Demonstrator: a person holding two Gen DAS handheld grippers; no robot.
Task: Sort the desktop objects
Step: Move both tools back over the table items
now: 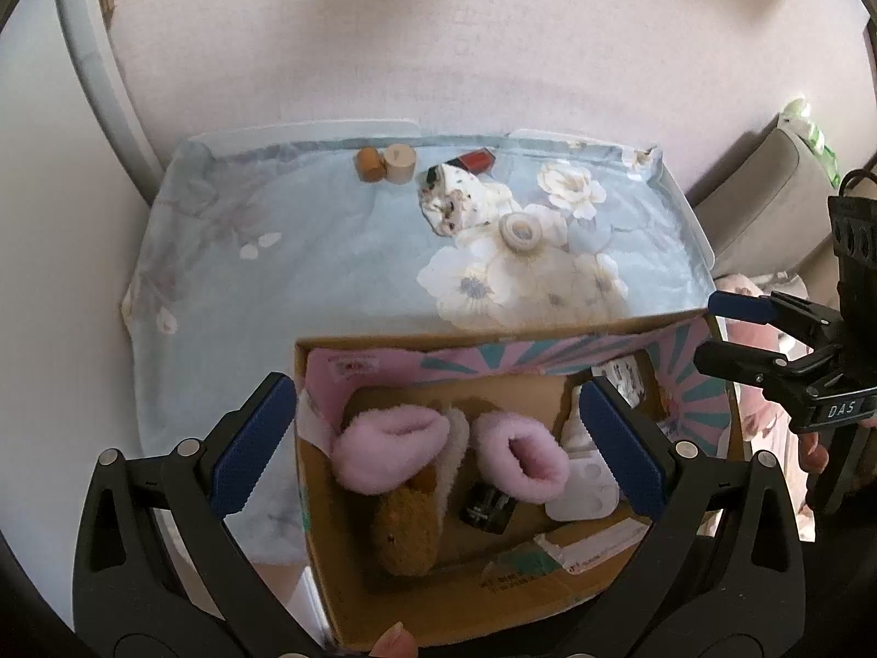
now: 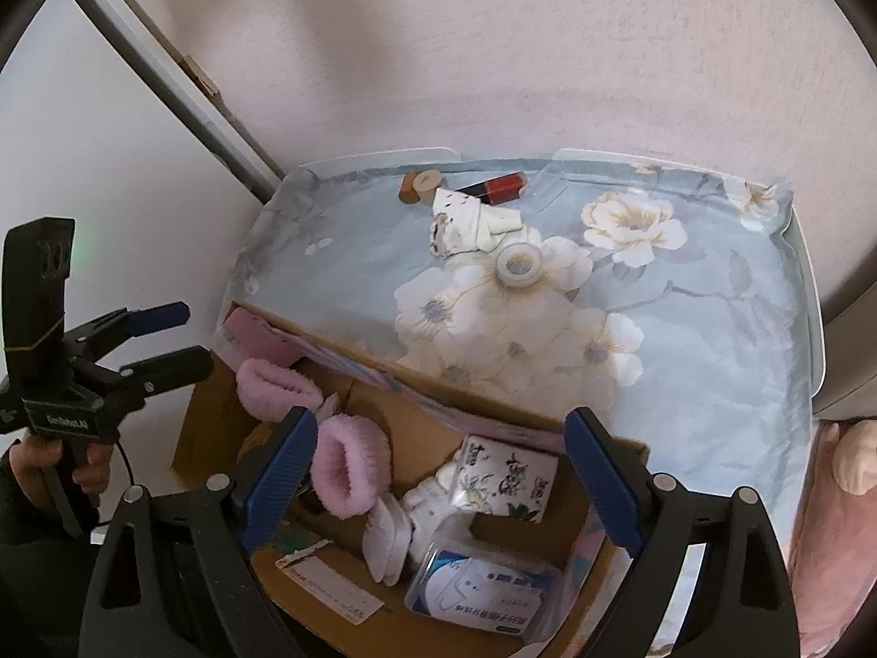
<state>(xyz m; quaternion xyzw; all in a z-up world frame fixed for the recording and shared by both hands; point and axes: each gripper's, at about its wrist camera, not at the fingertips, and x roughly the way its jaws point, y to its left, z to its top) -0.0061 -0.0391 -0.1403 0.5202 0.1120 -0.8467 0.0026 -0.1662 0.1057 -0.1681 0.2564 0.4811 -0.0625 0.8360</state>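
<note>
Pink slippers (image 1: 394, 447) (fluffy), blue floral cloth (image 1: 329, 274).

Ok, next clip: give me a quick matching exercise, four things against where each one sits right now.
Things:
1. tape roll
2. pink slippers
3. wooden cylinders
4. red box

Places:
A. inside the cardboard box
B. far edge of the table, left of the crumpled cloth
C. on the big white flower print, middle of the table
D. far edge of the table, behind the crumpled cloth

Pairs: 1-C, 2-A, 3-B, 4-D
</note>
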